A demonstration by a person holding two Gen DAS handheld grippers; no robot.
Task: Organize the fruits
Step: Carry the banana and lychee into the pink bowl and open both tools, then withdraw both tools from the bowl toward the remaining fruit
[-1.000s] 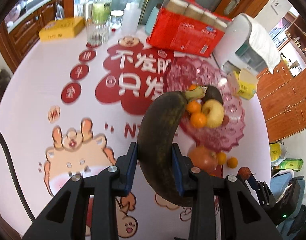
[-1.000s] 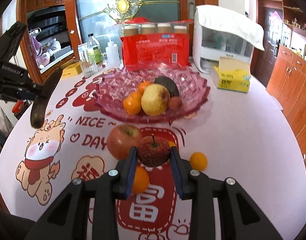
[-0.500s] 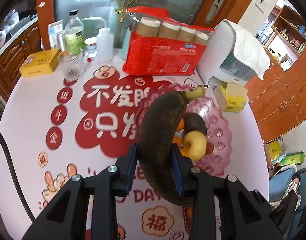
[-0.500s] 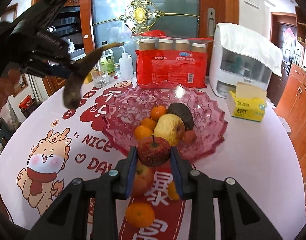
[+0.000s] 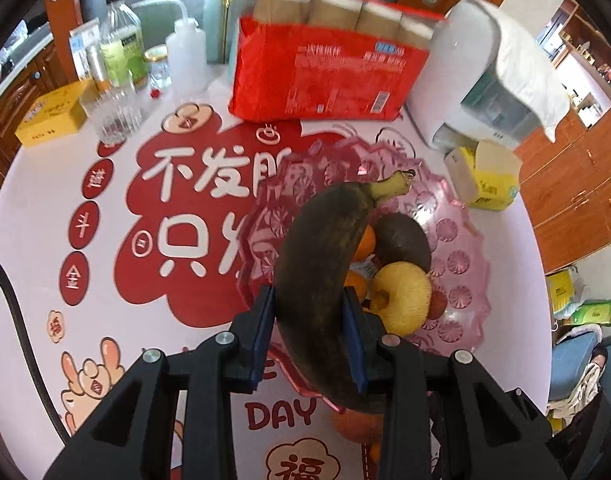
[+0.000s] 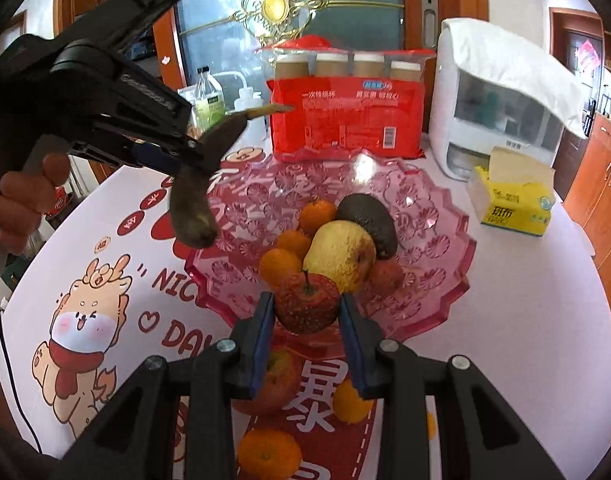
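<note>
The left gripper [image 5: 308,334] is clenching an overripe, blackened banana [image 5: 325,276] between its fingers [image 5: 261,332], carrying it above the near rim of the pink glass fruit bowl [image 5: 461,240], stem pointing away from the fingers. The right gripper [image 6: 306,334] is gripping a small wrinkled red apple [image 6: 307,302], which is hanging just short of the bowl's front edge. Beyond both pairs of fingers, the bowl is already holding several tangerines [image 6: 280,266], a yellow pear [image 6: 341,254], an avocado [image 6: 369,220] and a small reddish fruit. Below the right fingers, a larger apple [image 6: 275,380] and a few tangerines are lying on the tabletop [image 6: 525,320]. Judging from this, the task is roughly halfway done: two fruits are in transit, several still waiting.
</note>
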